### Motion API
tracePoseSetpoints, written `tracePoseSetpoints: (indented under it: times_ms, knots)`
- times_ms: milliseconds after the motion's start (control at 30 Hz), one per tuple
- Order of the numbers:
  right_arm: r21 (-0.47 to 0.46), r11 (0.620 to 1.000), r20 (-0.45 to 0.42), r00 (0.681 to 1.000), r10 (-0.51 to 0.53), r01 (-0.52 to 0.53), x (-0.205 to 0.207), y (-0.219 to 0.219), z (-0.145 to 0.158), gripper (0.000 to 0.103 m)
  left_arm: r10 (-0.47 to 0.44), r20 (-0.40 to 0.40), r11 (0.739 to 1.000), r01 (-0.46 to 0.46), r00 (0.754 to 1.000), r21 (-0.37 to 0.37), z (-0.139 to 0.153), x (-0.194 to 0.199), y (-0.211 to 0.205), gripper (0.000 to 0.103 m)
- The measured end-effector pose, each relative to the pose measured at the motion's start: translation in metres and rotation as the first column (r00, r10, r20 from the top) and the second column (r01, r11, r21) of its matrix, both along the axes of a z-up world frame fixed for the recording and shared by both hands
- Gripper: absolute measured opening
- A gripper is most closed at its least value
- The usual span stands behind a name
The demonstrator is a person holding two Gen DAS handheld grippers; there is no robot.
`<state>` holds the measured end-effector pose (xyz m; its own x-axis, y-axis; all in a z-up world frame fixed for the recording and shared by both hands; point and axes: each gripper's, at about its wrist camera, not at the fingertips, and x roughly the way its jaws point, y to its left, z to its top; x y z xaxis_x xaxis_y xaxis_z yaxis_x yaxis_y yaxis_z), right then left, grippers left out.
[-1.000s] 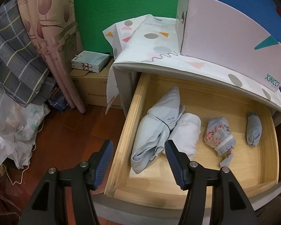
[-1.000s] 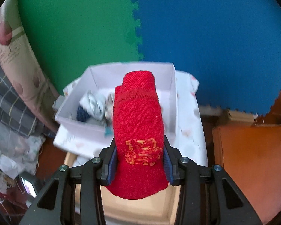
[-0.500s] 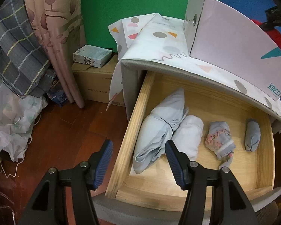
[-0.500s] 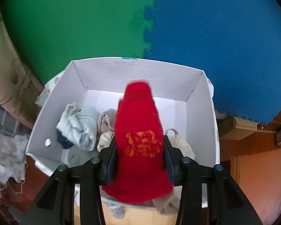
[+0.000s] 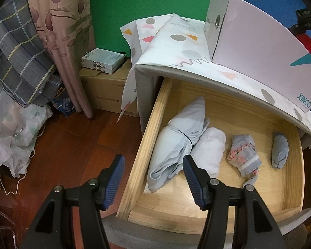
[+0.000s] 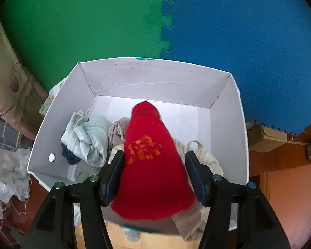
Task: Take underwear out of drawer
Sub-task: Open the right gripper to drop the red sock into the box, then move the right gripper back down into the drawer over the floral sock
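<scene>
The left gripper hangs with jaws apart above the open wooden drawer. Inside lie a pale blue bundle, a white roll, floral underwear and a small grey roll.

- Ahead of my tools, green foam wall mat joins blue foam mat.
- Left of my left tool: dark wooden floor, patterned curtain, cardboard box.
</scene>
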<state>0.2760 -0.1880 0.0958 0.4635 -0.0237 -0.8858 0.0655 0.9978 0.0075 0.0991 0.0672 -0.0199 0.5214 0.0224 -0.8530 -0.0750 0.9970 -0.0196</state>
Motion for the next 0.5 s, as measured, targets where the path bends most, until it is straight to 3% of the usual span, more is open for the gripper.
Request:
tracePoseSetpoints:
  times_ms: [300, 500]
  knots:
    - [-0.026, 0.999, 0.021, 0.999, 0.04, -0.04, -0.034, 0.007, 0.023, 0.061, 0.008, 0.0, 1.0, -0.008, 1.0, 0.012, 0.001, -0.001, -0.001, 0.059]
    - [0.011, 0.996, 0.041, 0.996, 0.084, -0.085, -0.077, 0.01, 0.026, 0.061, 0.029, 0.002, 1.0, -0.029, 1.0, 0.003, 0.002, -0.001, 0.006, 0.059]
